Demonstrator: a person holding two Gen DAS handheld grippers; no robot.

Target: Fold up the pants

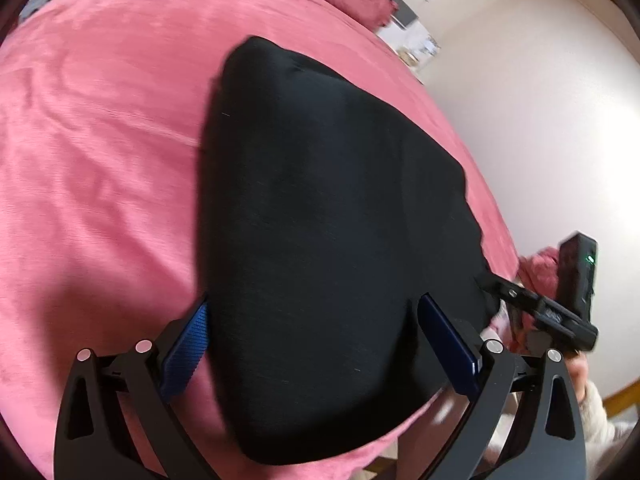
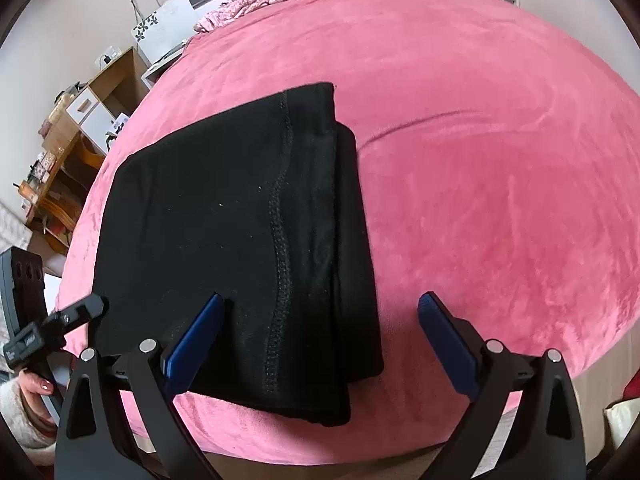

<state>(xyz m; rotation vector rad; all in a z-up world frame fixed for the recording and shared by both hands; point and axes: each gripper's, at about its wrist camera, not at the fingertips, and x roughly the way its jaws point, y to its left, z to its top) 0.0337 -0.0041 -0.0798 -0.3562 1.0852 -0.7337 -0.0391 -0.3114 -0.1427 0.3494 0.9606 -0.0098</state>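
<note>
Two claws, both spread wide, nothing held. Left gripper [image 1: 312, 344] hangs over the near end of the black pants [image 1: 320, 220], its blue pads [image 1: 186, 350] straddling the cloth without pinching it. Right gripper [image 2: 320, 340] sits over the pants [image 2: 236, 232] too, near edge; left pad on the fabric, right pad out over bare pink bedspread [image 2: 500, 160]. Pants lie ahead of both claws as a compact folded stack, stitched seam [image 2: 280, 216] running away from the right claw, a lower layer poking out on its right side. Fold looks near finished. To do it well: square that offset layer, press flat, avoid dragging the stack toward the bed edge just under the claws. Left view is blurred.
</note>
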